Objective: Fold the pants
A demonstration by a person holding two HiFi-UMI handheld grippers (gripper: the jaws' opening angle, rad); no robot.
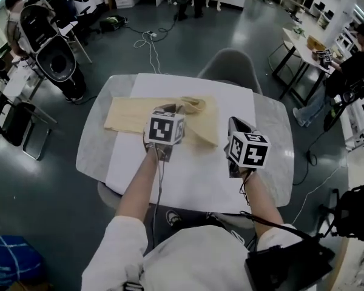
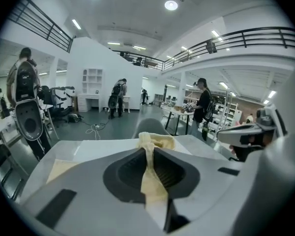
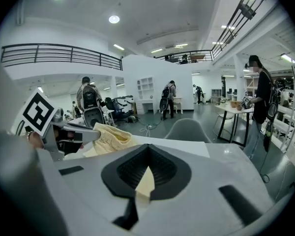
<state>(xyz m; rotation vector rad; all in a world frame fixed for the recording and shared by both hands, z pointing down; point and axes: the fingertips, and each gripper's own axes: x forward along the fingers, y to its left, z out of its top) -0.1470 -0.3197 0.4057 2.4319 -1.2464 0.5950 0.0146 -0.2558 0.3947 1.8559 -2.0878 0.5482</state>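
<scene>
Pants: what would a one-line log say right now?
pants: one end held above table | left gripper: shut on pants | right gripper: shut on pants

Seen from above, the pants (image 1: 130,115) are partly covered by the left gripper (image 2: 148,154); the fold pinched inside the right gripper (image 3: 146,156) is hidden.

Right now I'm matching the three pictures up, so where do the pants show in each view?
Head view: the pants lie spread across the far half of the table, centre-left.
Left gripper view: a strip is clamped between the jaws, at centre.
Right gripper view: a corner is clamped between the jaws, low centre, with a bunch at left.
Shared landmark: the grey chair beyond the table, seen in all three.
</scene>
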